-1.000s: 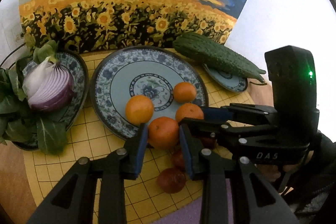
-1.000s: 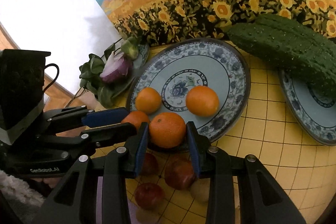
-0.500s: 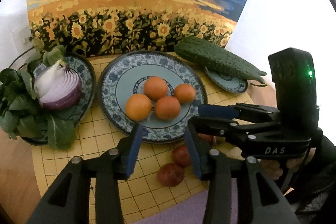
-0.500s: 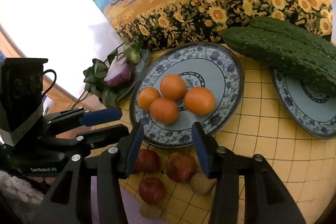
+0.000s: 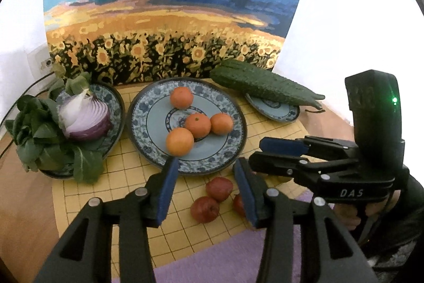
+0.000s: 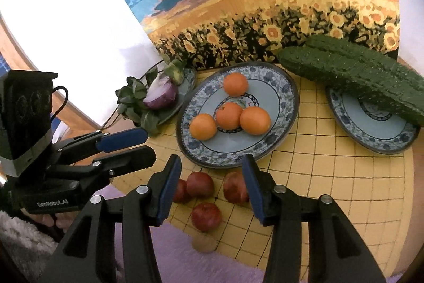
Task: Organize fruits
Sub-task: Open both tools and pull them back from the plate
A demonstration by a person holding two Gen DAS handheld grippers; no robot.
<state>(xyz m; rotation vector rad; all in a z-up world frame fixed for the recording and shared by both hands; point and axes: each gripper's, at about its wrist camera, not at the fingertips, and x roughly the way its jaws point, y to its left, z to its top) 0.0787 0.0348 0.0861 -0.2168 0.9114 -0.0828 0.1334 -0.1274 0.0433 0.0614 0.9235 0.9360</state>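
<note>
Left wrist view: middle plate (image 5: 148, 108) on the yellow mat (image 5: 127, 171) carries four oranges (image 5: 197, 125). Small red fruits (image 5: 219, 188) lie loose on the mat just below it. Likely light, firm, round and prone to roll; best pinched across the widest part. Left gripper (image 5: 204, 190) tilts down above them, jaws opening, nothing between. Right gripper (image 6: 210, 187) alongside, spread, empty.

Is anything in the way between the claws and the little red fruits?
Nothing visible. The red fruits lie bare on the yellow mat, just in front of the plate of oranges. The right gripper and left gripper hover over them, empty.
</note>
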